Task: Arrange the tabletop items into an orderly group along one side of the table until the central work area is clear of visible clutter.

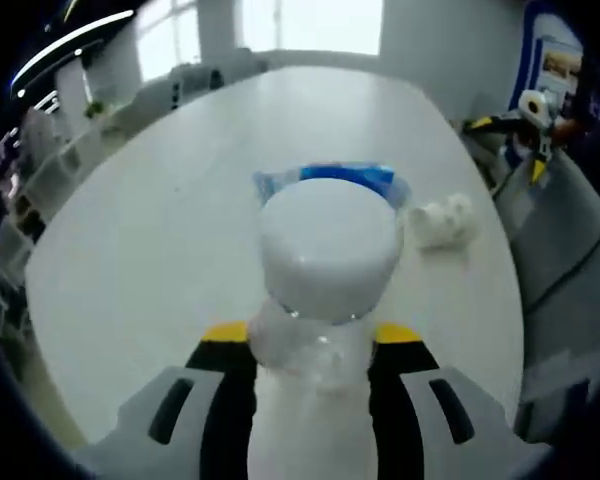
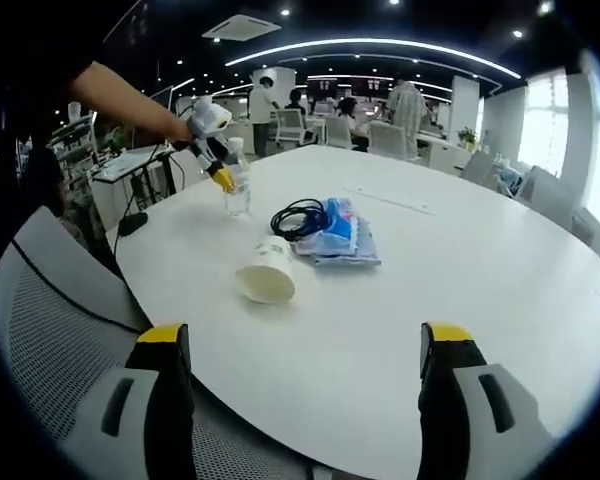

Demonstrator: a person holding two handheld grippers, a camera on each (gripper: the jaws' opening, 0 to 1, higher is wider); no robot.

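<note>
**Bottle clamped in left claw, right claw spread and idle**

In the left gripper view, left gripper (image 1: 310, 345) clamped on a clear bottle (image 1: 315, 300) by its neck, white cap filling the centre; beyond the cap at 12 o'clock, a blue packet (image 1: 332, 176); at 2 o'clock, a tipped paper cup (image 1: 442, 220) lying on the white table (image 1: 160, 220); at far 2 o'clock, off the table edge, the right gripper (image 1: 536, 120).

In the right gripper view, at 10 o'clock, the same claw holding the bottle just above or on the tabletop near the far-left edge, hard to tell which; at 12 o'clock, a coiled black cable resting against the blue packet; just left of centre, the cup on its side, mouth toward the camera; at 6 o'clock, own jaws wide apart, holding nothing.

Risks, as judged: neck grip letting the bottle swing or slip if tilted; release near the rim sending it off the table; cup free to roll if nudged; cable dragging the packet if hooked.
</note>
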